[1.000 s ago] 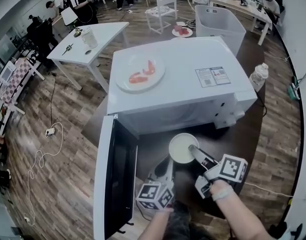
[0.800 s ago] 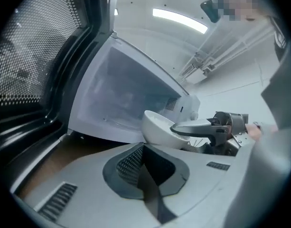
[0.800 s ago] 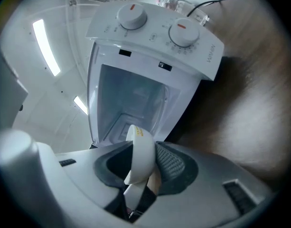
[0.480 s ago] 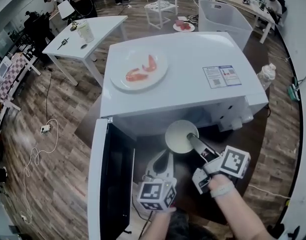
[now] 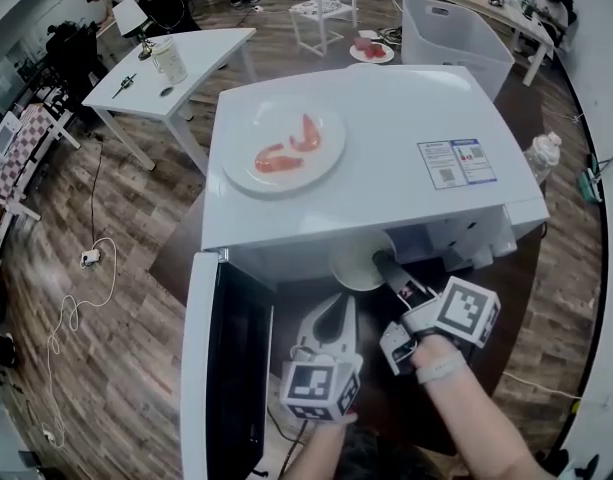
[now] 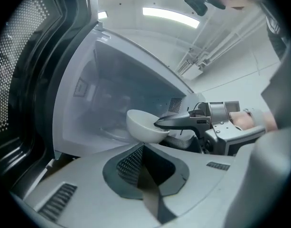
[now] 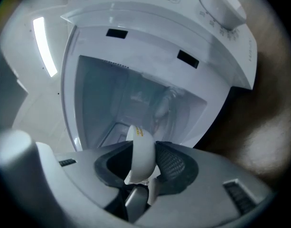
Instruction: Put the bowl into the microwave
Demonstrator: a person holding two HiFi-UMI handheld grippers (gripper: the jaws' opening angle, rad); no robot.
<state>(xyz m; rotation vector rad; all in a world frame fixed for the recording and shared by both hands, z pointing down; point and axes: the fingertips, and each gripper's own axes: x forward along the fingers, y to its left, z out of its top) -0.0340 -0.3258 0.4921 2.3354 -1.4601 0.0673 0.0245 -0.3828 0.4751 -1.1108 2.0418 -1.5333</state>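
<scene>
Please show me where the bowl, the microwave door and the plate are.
bowl [image 5: 358, 268], head view, its white inside.
microwave door [image 5: 236, 368], head view, its dark window.
plate [image 5: 286, 181], head view, bare part near the rim.

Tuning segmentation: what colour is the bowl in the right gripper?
White bowl, clearest in the left gripper view.

Lab with worktables [image 5: 191, 63], floor cables [image 5: 74, 320]

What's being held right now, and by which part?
The right gripper holds the white bowl by its rim; the left gripper holds nothing.
</scene>
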